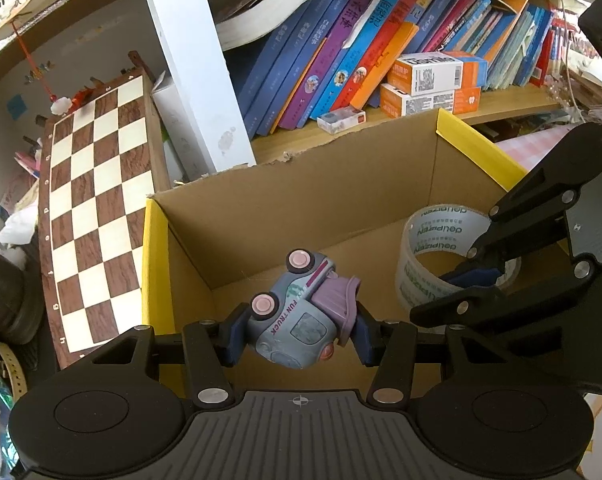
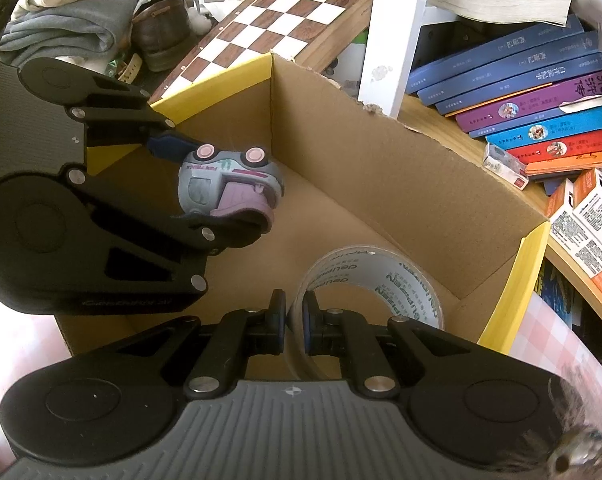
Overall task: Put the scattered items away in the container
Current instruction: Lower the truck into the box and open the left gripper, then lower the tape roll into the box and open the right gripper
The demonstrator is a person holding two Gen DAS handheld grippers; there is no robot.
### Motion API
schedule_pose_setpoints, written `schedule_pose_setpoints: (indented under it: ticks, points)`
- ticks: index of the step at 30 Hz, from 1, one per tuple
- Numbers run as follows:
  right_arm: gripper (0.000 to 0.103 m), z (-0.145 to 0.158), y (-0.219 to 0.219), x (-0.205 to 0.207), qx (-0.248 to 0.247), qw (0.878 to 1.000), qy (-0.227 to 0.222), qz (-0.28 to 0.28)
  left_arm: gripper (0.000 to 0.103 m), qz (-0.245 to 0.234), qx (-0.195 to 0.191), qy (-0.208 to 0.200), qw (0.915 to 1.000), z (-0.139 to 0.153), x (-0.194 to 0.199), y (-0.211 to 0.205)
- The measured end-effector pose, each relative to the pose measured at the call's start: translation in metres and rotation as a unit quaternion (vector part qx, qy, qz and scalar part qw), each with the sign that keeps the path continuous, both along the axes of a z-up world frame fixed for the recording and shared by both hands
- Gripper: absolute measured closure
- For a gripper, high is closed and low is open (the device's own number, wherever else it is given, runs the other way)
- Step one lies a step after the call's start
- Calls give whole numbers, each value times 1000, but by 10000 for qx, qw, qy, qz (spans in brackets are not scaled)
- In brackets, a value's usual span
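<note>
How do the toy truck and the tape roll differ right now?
The grey-and-purple plastic toy truck is tipped sideways, wheels up; the clear printed tape roll is a hollow ring. The left gripper spans the truck's body; the right gripper pinches the roll's wall. Both hang inside the cardboard box.

"FUN TRUCK" on toy truck point(image 1: 297, 312), "deli" on tape roll point(image 1: 433, 256)
</note>
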State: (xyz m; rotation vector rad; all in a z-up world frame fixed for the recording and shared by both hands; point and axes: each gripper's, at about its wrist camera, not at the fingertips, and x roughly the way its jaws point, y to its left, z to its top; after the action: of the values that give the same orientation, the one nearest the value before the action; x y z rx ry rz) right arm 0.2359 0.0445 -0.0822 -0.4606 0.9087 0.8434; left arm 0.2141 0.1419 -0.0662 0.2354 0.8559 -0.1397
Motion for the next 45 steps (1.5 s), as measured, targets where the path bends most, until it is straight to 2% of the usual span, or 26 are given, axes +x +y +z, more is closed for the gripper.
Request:
schedule_pose_setpoints:
  ticks: [7,11,22,26,31,45]
  points:
    - [93,0,0,-1,-19,10000,-9,-1,50,-8,-21,-6,10000,1,0,-1]
    - [86,0,-2,1,-9,10000,-37,-28,50,-1,-7,-23,10000,1,0,-1]
    - [86,5,-4,-2,26,9999,-124,-88,50,2,-48,-38,10000,2,-2,0]
    - [82,11,-6,-4,56,9997,-195,-140,50,-11,-64,-53,10000,4,-4,-1]
    - [78,18,-9,-7,86,9994,-271,-208,50,-20,-78,-133,9999,11,-8,-2]
    - [74,46,-21,-33,222,9980,-517,-302,49,-46,-89,-404,9991,37,-34,-8]
